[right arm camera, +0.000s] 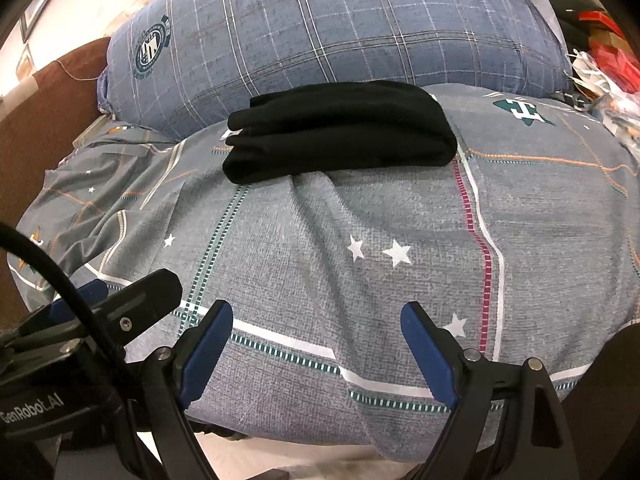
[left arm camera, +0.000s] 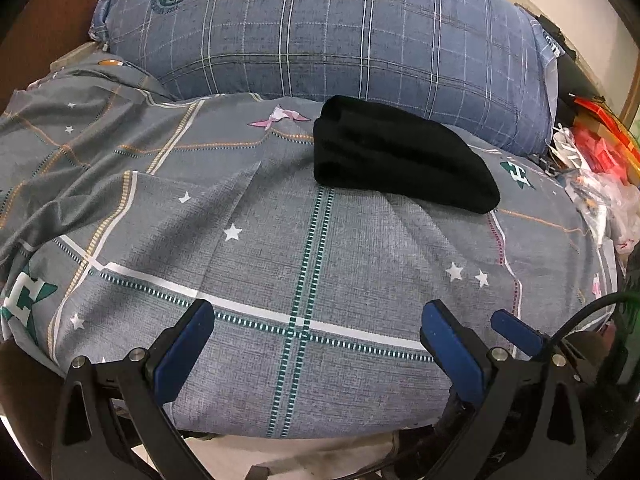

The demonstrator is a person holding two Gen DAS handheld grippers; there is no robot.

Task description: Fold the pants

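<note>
The black pants [left arm camera: 400,156] lie folded into a compact stack on the grey patterned bed sheet [left arm camera: 280,240], just in front of the blue plaid pillow. They also show in the right wrist view [right arm camera: 340,132]. My left gripper [left arm camera: 320,324] is open and empty, well short of the pants near the bed's front edge. My right gripper [right arm camera: 318,328] is open and empty, also near the front edge. The right gripper's blue finger [left arm camera: 516,330] shows at the lower right of the left wrist view. The left gripper's body [right arm camera: 100,312] shows at the lower left of the right wrist view.
A large blue plaid pillow [left arm camera: 340,28] lies behind the pants. A brown headboard [right arm camera: 48,112] stands at the left. Red packages and plastic bags [left arm camera: 600,160] clutter the right side. The sheet is wrinkled at the left [left arm camera: 80,160].
</note>
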